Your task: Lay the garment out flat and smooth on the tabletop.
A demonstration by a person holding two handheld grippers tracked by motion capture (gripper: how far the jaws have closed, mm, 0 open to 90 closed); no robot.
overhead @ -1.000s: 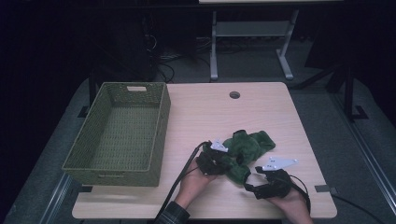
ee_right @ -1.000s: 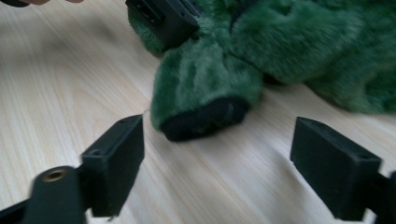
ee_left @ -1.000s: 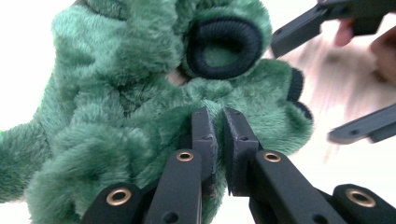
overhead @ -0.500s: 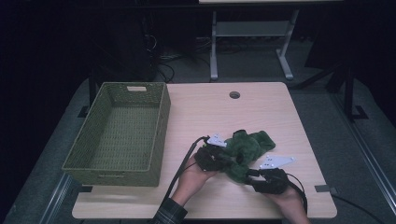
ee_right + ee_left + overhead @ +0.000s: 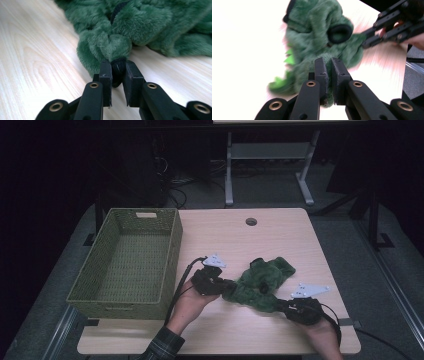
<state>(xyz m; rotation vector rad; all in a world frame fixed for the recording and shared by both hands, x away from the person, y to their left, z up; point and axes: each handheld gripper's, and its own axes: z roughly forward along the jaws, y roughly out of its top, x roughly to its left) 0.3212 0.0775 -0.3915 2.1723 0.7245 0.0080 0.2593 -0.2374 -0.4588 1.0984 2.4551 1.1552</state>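
Two grippers, left gripper (image 5: 328, 75) and right gripper (image 5: 117, 72), are pinching the green plush garment (image 5: 262, 282); we are risking fur slipping out.

The high view looks forward and down from above the person's side, taking in the whole table (image 5: 280, 240) from well back; the left gripper view rides low and close behind its own tongs (image 5: 329, 75), facing across the table toward the other tongs (image 5: 372, 37). The right gripper view sits just above the tabletop, very near; all three share the green plush toy (image 5: 260, 282).
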